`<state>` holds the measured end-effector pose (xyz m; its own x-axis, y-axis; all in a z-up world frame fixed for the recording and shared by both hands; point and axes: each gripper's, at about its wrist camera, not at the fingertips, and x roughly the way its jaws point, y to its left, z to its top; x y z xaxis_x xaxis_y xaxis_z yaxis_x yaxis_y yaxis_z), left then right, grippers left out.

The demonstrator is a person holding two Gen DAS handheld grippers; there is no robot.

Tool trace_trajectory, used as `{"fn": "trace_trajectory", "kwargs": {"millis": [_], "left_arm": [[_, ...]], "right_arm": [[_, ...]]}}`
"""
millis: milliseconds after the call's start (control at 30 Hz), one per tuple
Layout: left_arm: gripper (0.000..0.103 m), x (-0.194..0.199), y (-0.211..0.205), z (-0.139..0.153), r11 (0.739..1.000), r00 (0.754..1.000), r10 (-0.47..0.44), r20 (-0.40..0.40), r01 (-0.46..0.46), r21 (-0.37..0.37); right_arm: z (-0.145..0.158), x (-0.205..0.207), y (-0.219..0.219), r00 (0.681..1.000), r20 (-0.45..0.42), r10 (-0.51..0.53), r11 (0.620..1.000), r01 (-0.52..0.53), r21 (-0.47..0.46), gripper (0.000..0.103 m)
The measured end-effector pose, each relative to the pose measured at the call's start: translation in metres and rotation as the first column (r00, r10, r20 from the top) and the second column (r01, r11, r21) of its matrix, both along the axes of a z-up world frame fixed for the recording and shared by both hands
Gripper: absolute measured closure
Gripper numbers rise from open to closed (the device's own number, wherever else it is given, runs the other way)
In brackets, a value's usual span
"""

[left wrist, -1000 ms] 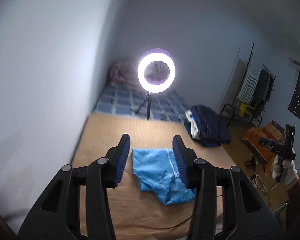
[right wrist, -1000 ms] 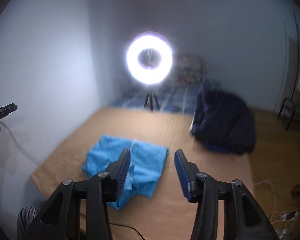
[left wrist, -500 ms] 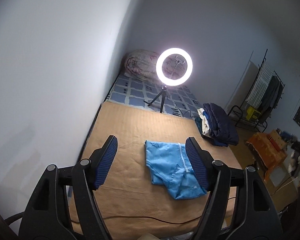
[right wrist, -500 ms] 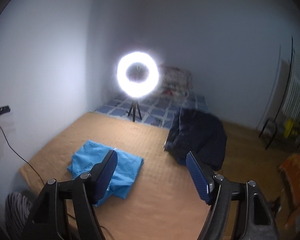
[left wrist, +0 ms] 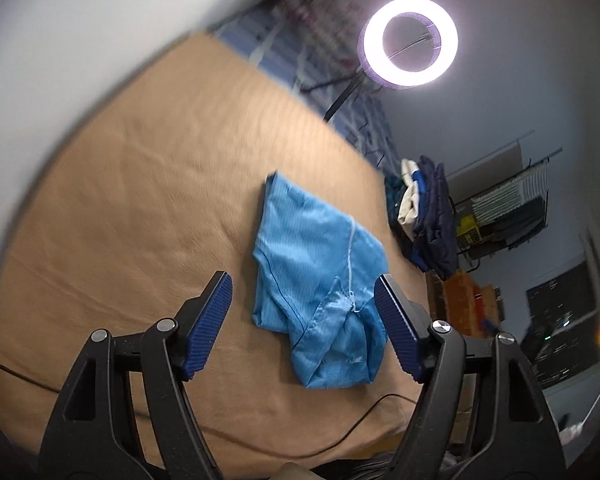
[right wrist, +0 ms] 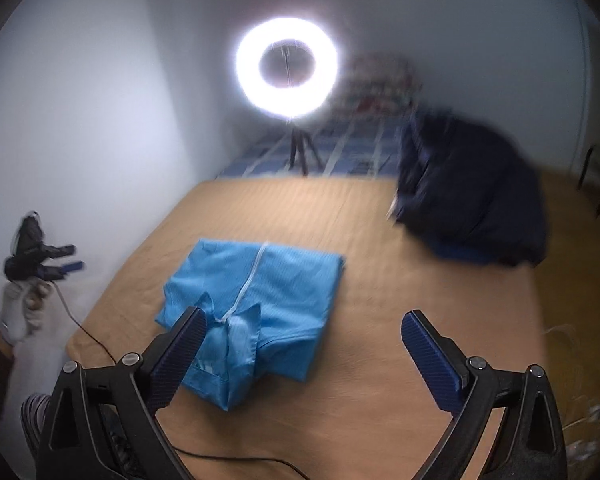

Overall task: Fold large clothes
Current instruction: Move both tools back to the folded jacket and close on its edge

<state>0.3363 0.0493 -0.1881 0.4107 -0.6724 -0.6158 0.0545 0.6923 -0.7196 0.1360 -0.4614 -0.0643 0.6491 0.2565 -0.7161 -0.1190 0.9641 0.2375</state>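
A light blue garment lies folded into a compact bundle on the tan bed cover; it also shows in the right wrist view. My left gripper is open and empty, held above the bundle's near end. My right gripper is open wide and empty, above the bundle's near right corner. The left gripper also shows far left in the right wrist view, held in a gloved hand.
A lit ring light stands on a tripod at the far end of the bed. A pile of dark blue clothes sits at the bed's right side. A black cable runs along the near edge. A clothes rack stands beyond.
Both grippers opened wider over the last second. The left view tilted and dropped closer over the bed. The right gripper swung back left toward the blue bundle.
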Motion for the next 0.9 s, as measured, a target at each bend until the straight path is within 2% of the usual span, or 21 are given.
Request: {"fn": "trace_trajectory", "kwargs": {"millis": [167,267,400,533,633,767,900], "left_arm": [[0.027,0.031,-0.027,-0.06,0.998,0.995,-0.018,-0.101,0.012,-0.061],[0.027,0.049,-0.041,-0.094,0.995,0.987,-0.021,-0.161,0.004,-0.103],[0.027,0.069,-0.055,-0.129,0.989,0.976,-0.022,-0.218,-0.01,-0.145],[0.027,0.084,-0.064,-0.149,0.982,0.969,-0.031,-0.244,-0.017,-0.19],[0.027,0.094,-0.073,-0.156,0.978,0.968,-0.049,-0.247,-0.004,-0.207],[0.028,0.108,-0.084,-0.156,0.975,0.969,-0.082,-0.231,0.03,-0.22],[0.038,0.118,-0.104,-0.156,0.978,0.967,-0.128,-0.22,0.087,-0.189]], "right_arm": [[-0.072,0.036,-0.007,0.995,-0.099,0.001,0.987,0.015,0.158,0.006],[-0.113,0.057,-0.017,0.986,-0.164,-0.008,0.964,0.05,0.26,0.009],[-0.162,0.078,-0.027,0.968,-0.249,-0.022,0.931,0.111,0.349,0.017],[-0.2,0.089,-0.038,0.952,-0.304,-0.026,0.885,0.163,0.436,0.021],[-0.222,0.096,-0.042,0.943,-0.332,-0.019,0.855,0.188,0.484,0.028],[-0.235,0.103,-0.045,0.948,-0.319,-0.005,0.812,0.19,0.552,0.03],[-0.242,0.112,-0.044,0.95,-0.31,0.028,0.762,0.181,0.621,0.039]]}}
